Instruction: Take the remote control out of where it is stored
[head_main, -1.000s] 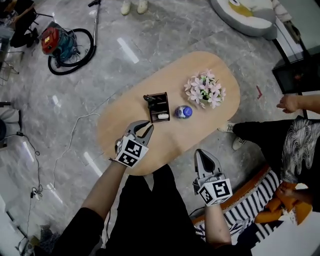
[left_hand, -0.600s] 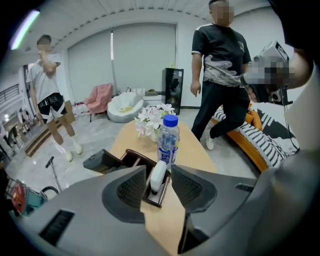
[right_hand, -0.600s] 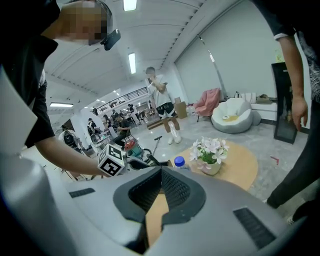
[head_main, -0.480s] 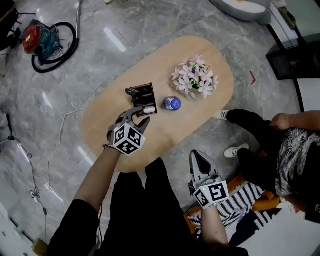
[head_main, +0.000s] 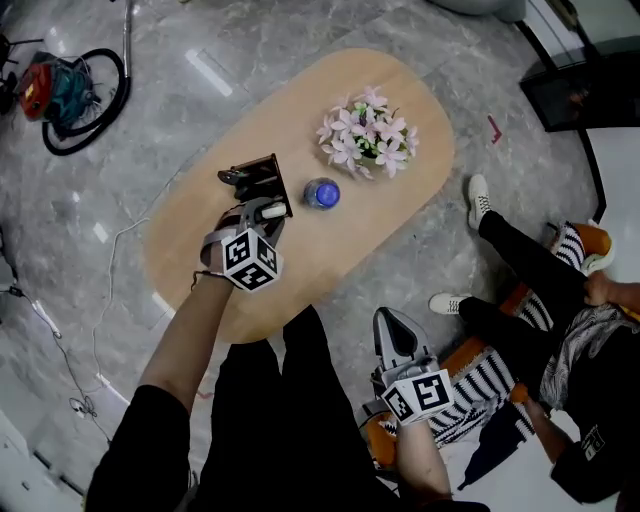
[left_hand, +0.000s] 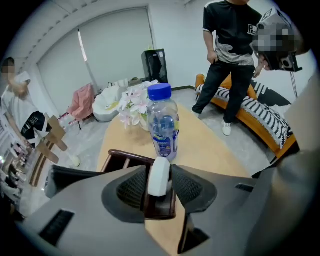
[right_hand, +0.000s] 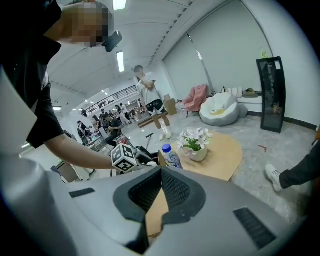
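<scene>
Looking down from the head view, the left gripper (head_main: 258, 214) is over the dark wooden holder (head_main: 256, 178), which sits around the middle of the table (head_main: 400, 210), a bit nearer the long left edge. A water bottle (head_main: 321, 193) stands just beside it and a pot of flowers (head_main: 365, 135) toward the far end. From up there the remote (head_main: 271, 210) is only a white sliver at the tips. The left gripper view shows way more: the remote (left_hand: 160, 176) stands on end in the holder (left_hand: 122, 159). The jaws have just been opening and sit spread with it between the 2 pads, not clamped. The right gripper (head_main: 389, 320) hangs off the table's near edge, and its own view shows the jaws closed on nothing
</scene>
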